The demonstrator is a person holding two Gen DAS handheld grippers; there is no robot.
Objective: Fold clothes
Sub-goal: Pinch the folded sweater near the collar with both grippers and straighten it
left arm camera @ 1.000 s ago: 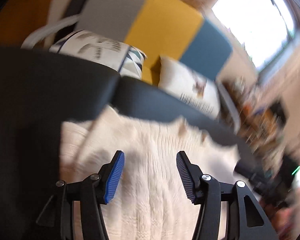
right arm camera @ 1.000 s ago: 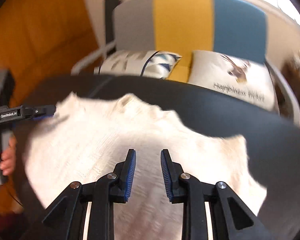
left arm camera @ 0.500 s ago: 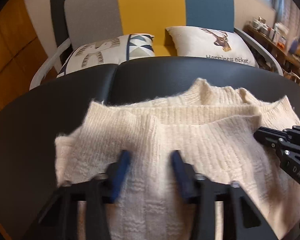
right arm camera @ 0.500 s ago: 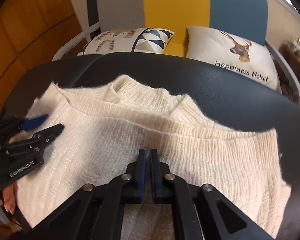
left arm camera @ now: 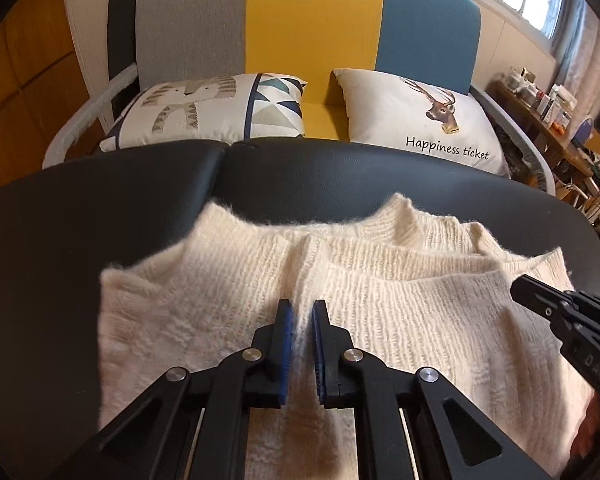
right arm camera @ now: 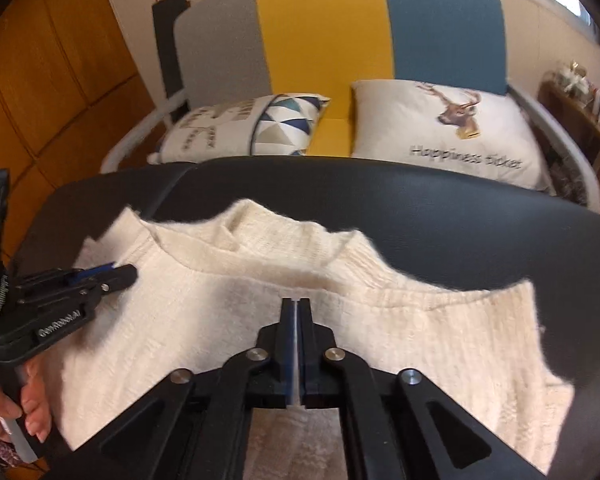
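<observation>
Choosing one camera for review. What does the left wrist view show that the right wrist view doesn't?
Left wrist only: the left gripper's jaws head-on, closing on a ridge of the sweater, plus the right gripper from the side. Right wrist only: the right gripper's jaws head-on, opening with sweater between them, plus the left gripper's side and the hand holding it. Both: the sweater on the dark table, the striped sofa, two cushions.

text: "Happiness ticket" | on: deer cushion [left arm camera: 420, 116] | beneath deer print
</observation>
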